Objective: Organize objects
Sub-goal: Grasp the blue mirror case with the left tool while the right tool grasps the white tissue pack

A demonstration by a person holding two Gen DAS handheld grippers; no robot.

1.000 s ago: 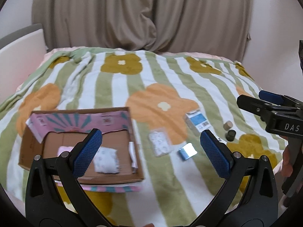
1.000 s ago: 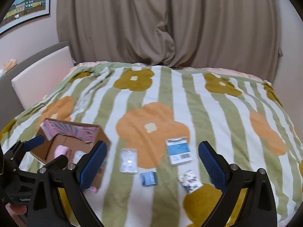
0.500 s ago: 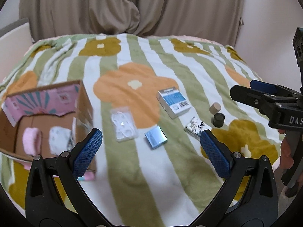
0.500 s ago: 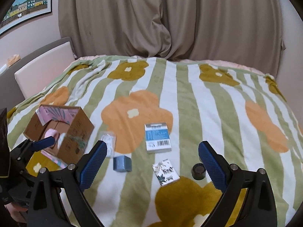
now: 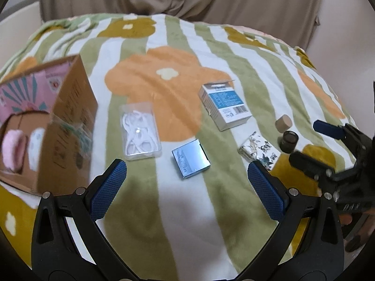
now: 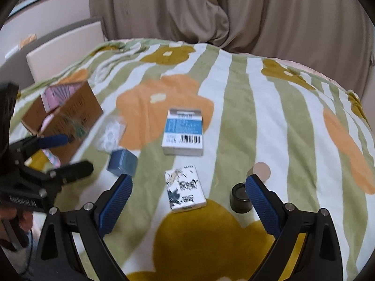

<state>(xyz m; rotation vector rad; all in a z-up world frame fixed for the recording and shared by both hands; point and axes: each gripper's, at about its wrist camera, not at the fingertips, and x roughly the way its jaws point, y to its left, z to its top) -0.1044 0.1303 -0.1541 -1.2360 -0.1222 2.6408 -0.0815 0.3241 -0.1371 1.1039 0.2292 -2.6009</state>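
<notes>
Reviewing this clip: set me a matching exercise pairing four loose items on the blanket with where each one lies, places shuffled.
Things:
1. clear case of white earphones
2. shiny blue square box
3. blue-and-white barcode box
4. dark round jar

Places:
A. on the orange flower's right edge, farthest back of the four
B. beside the tan cylinder, near the right tool
C. nearest the cardboard box
D. on a green stripe, centred ahead of the left tool

Pairs: 1-C, 2-D, 3-A, 4-B
</notes>
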